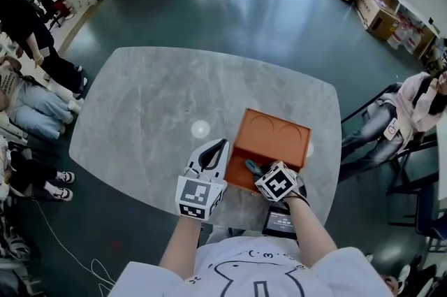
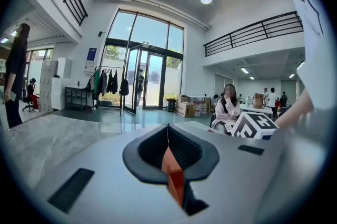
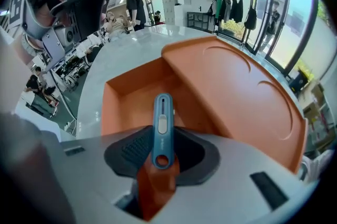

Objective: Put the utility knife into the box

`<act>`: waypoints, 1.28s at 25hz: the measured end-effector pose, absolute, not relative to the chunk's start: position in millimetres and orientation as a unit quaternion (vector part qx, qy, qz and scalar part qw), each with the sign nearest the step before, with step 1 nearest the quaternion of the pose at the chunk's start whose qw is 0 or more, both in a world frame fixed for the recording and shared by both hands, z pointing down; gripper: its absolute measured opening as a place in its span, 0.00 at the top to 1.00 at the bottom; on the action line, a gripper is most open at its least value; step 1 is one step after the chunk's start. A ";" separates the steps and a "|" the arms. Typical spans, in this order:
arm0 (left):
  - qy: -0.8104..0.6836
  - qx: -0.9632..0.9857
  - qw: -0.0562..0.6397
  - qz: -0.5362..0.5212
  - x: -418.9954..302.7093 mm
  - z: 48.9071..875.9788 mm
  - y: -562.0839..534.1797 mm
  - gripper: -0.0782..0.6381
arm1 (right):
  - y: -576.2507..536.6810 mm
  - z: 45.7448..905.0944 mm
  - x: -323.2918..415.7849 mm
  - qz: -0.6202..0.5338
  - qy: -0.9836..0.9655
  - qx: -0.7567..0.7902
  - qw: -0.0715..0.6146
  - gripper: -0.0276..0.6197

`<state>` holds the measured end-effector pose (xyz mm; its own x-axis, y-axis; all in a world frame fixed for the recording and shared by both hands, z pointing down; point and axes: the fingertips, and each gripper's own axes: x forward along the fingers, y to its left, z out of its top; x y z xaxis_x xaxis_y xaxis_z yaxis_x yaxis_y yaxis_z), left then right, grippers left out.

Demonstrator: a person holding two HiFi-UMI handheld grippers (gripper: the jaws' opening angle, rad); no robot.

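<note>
The blue utility knife (image 3: 162, 124) is pinched at its ringed end between the jaws of my right gripper (image 3: 160, 138) and points forward over the open orange box (image 3: 134, 95). In the head view the knife (image 1: 252, 167) hangs just above the box's (image 1: 274, 135) near edge, with the right gripper (image 1: 258, 172) behind it. The box's lid (image 3: 239, 86) lies flat on the far right side. My left gripper (image 1: 213, 149) rests left of the box, jaws together and holding nothing. In the left gripper view, its jaws (image 2: 168, 138) meet in a thin line.
The box sits near the front of a grey marble table (image 1: 154, 114). A dark small device (image 1: 282, 222) lies at the table's front edge by my right arm. People sit at the left (image 1: 28, 103) and the right (image 1: 401, 117) of the table.
</note>
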<state>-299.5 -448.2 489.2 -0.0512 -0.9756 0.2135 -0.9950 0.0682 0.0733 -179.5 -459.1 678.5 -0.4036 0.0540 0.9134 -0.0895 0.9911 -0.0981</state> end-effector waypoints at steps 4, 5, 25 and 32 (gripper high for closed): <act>-0.725 0.679 0.105 0.047 -303.1 491.0 -442.9 0.87 | -456.9 683.8 -185.0 0.032 -0.832 0.002 0.554 0.75; -0.726 0.679 0.105 0.047 -303.8 490.8 -442.0 0.87 | -457.1 684.0 -186.0 0.030 -0.832 0.004 0.553 0.75; -0.714 0.692 0.098 0.043 -298.2 477.3 -420.6 0.87 | -452.9 652.9 -190.1 0.077 -0.861 0.048 0.501 0.60; -0.700 0.708 0.086 0.041 -281.3 474.3 -407.5 0.87 | -454.8 609.1 -181.2 0.072 -0.890 0.096 0.440 0.60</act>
<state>-281.3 -407.5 474.3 0.0177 -0.9837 0.1791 -0.9979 -0.0062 0.0645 -181.2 -454.8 609.1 -0.5938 -0.1082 0.7973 -0.2344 0.9712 -0.0428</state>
